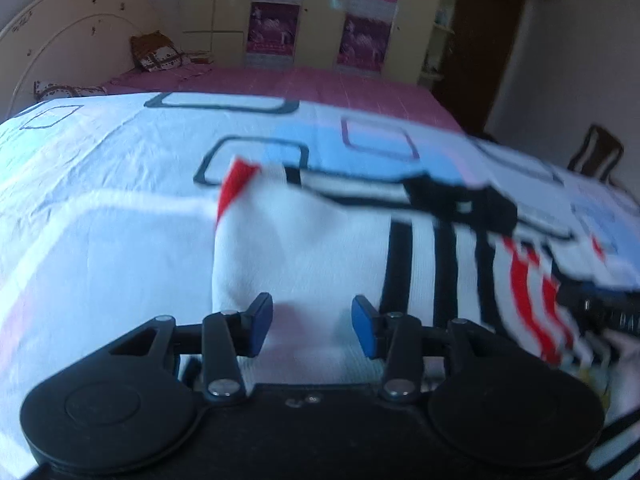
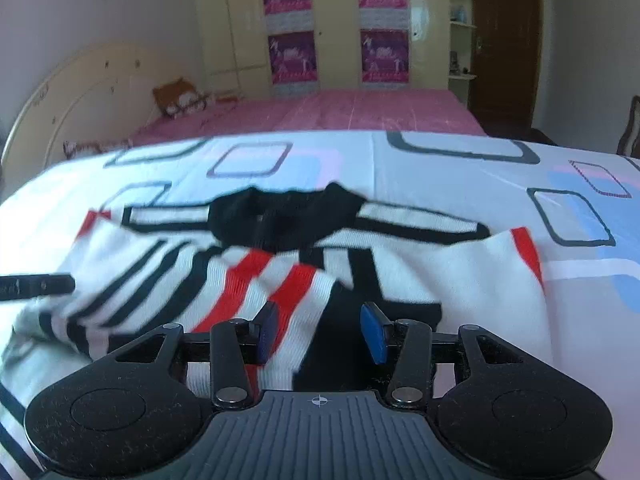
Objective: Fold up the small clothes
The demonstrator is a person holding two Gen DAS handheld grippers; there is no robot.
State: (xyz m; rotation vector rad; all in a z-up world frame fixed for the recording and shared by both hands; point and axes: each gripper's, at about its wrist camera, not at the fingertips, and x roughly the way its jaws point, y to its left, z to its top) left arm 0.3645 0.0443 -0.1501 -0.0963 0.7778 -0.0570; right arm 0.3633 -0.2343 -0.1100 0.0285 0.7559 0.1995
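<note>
A small white shirt [image 1: 312, 248] with black and red stripes and a black collar [image 2: 280, 216] lies on the patterned sheet [image 1: 100, 184]. In the left wrist view my left gripper [image 1: 313, 322] is open, its blue pads apart just above the plain white part, nothing pinched between them. In the right wrist view the shirt [image 2: 460, 272] has a red-striped fold lying across its middle. My right gripper [image 2: 320, 332] stands open over that fold and a black patch, pads apart. The left gripper's finger [image 2: 36, 286] shows at the left edge of that view.
The sheet [image 2: 440, 168], white with blue, pink and black squares, covers the near part of a bed. Beyond it lie a pink bedspread [image 2: 360, 114], pillows [image 2: 180, 102] and a curved headboard [image 2: 80, 92]. A wardrobe with pink posters [image 2: 384, 54], a door and a chair [image 1: 596, 156] stand behind.
</note>
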